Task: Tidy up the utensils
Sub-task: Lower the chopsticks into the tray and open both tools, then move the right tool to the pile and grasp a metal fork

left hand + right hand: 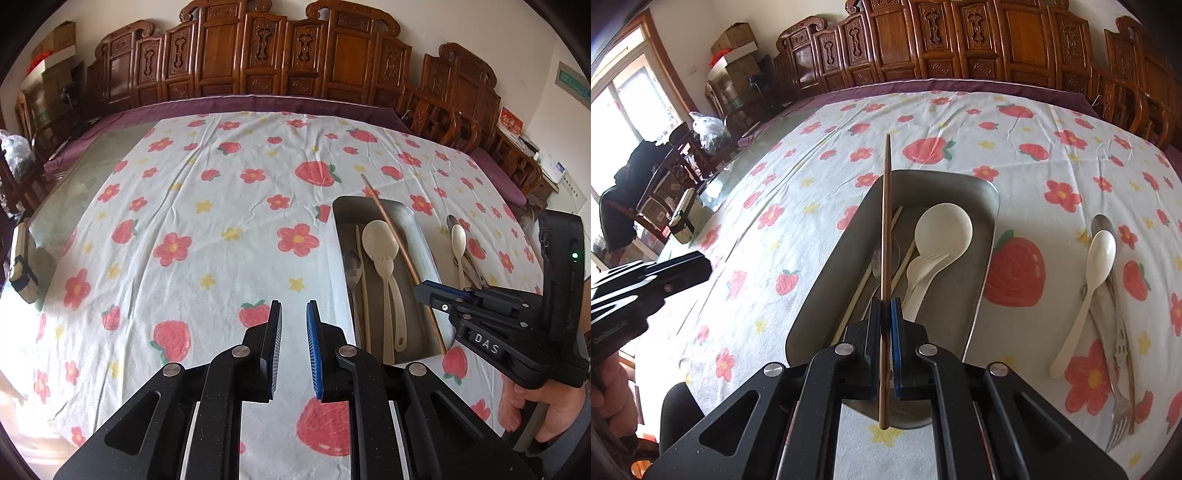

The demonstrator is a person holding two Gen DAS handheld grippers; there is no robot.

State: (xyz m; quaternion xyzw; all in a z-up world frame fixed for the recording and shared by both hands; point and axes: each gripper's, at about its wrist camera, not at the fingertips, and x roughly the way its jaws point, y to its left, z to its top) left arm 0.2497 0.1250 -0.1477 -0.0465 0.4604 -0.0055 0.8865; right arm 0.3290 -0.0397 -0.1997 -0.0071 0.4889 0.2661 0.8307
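- The right gripper (885, 306) was clamped on a dark brown chopstick (886, 221), which was pinched between the blue pads low on its length, so that most of the stick ran forward and only a short end showed behind the jaws.
- The chopstick hung over the grey metal tray (827, 273), roughly lined up with the tray's long side, apparently so it could be laid among the utensils already there.
- Inside the tray lay a large cream spoon (942, 225), a cream fork (923, 269), pale chopsticks (857, 295) and a metal spoon (352, 267), handles pointing toward the person, which suggested sorting was well under way.
- The left gripper (294, 314) hung over the strawberry-print tablecloth (203, 221) beside the tray, its jaws a narrow gap apart with nothing between them; it seemed to be keeping clear of the tray while the right side worked.
- Still on the cloth, beyond the tray's right side, was a small pile of loose utensils: a cream spoon (1089, 288) lying across a metal spoon (1102, 225) and a metal fork (1117, 413).
- Judging by that pile, several pieces remained to be gathered, and the thin stick held near one end looked liable to swing or slip if lowered carelessly.
- Carved wooden chairs (258, 55) lined the far edge of the table.
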